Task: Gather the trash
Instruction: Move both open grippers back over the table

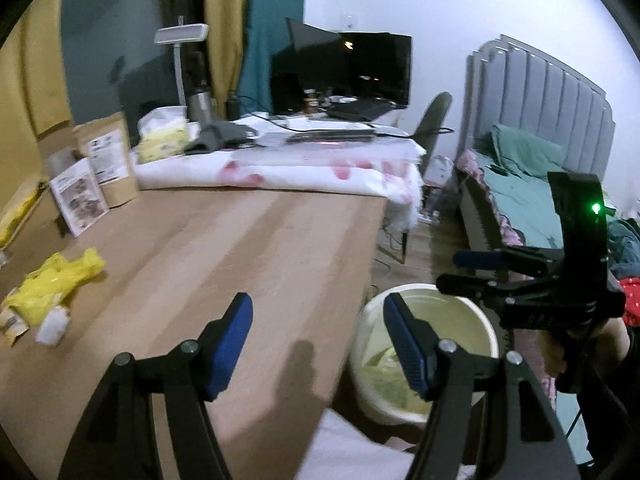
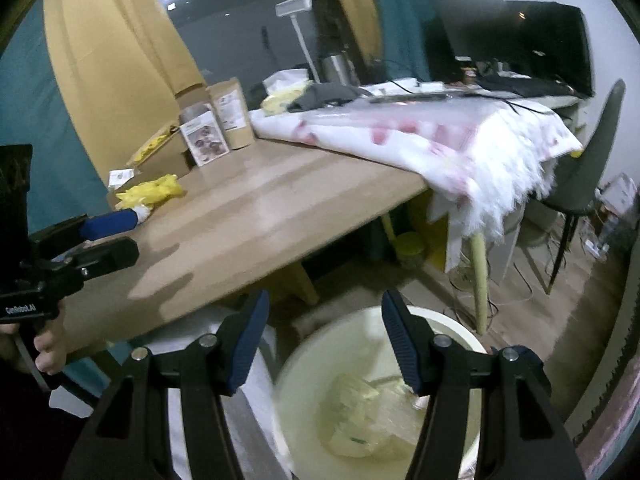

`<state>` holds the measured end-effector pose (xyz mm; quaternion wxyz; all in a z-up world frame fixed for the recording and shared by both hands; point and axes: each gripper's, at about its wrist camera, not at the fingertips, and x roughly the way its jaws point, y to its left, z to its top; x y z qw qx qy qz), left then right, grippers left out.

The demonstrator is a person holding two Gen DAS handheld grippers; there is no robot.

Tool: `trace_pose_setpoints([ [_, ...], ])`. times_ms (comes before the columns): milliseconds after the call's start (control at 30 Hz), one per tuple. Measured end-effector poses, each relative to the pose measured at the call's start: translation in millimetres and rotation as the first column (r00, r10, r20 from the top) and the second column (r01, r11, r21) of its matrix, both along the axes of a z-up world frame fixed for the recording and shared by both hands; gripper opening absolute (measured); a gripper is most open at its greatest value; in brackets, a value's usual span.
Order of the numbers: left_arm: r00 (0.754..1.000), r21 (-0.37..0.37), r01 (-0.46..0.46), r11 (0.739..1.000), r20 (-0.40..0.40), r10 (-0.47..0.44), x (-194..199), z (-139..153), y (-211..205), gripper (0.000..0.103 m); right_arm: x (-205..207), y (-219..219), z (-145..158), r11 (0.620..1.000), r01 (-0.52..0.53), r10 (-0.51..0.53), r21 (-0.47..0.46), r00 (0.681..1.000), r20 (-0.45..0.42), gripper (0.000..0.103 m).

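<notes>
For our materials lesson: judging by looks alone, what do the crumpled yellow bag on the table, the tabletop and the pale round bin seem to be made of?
Crumpled yellow bag: probably thin plastic film, given its soft glossy creases.
Light brown tabletop: seems wood or laminate; faint plank-like bands, satin sheen.
Pale round bin: likely moulded plastic, with a smooth, even rim; blur leaves it open.

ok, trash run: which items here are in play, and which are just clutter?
In play: yellow plastic bag, white crumpled scrap beside it, bin, both grippers open: left gripper, right gripper.

Clutter: kraft pouches, monitor, lamp, tablecloth, chair, bed.
</notes>
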<state>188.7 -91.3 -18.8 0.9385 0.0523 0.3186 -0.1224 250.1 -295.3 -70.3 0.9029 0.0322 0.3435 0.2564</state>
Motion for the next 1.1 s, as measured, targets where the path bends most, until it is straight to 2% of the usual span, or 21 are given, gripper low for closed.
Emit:
trace_pose_setpoints([
  [333,0.991,0.006,-0.137,0.990,0.003,0.137,-17.4,10.7,81.3,0.068,11.1,77.5,26.4,0.993,-0.118,0.118,-0.025,0.993,0.024,0.057],
  [567,0.973,0.026,-0.229,0.973,-0.008,0.229,-29.7,11.1,136.0,0.068,18.2,129.4,41.5,0.980,-0.192,0.194,-0.055,0.981,0.030,0.057],
  [867,0.926,0.088,-0.368,0.926,-0.060,0.374,-42.0,1.1,207.5,0.068,30.1,195.6,61.1,0.953,-0.289,0.293,-0.086,0.955,0.037,0.057],
  [1100,0.886,0.148,-0.448,0.882,-0.062,0.460,-48.9,-0.7,252.5,0.068,41.2,248.4,73.4,0.930,-0.354,0.359,-0.100,0.932,0.038,0.057],
])
